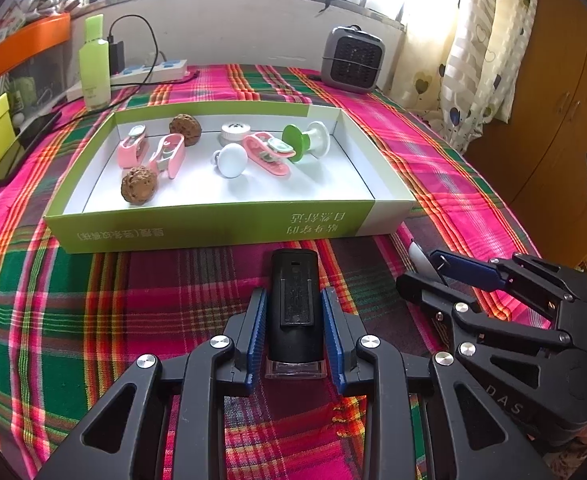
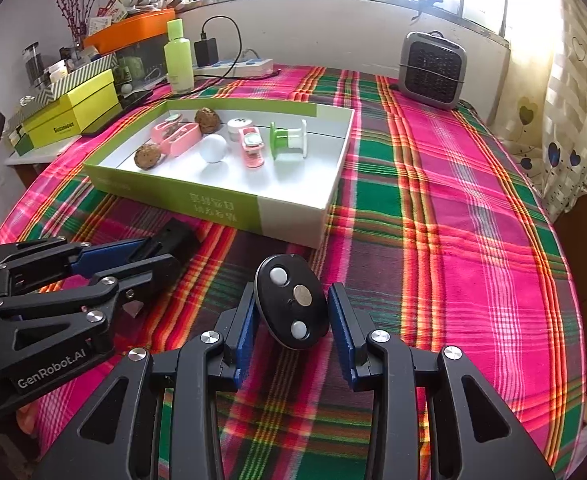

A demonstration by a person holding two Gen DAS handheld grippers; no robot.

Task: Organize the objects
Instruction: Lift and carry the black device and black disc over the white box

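A green-and-white shallow box sits on the plaid cloth and holds two walnuts, pink clips, a white knob, a white cap and a green-and-white spool. My left gripper is shut on a black stamp-like block in front of the box; it also shows in the right wrist view. My right gripper straddles a black oval disc with white dots. The left pad touches it; a small gap shows at the right pad. In the left wrist view the right gripper holds something pale.
A grey heater stands at the back right. A green bottle, power strip and charger stand at the back left. Yellow boxes sit off the left edge. Curtain and wooden cupboard on the right.
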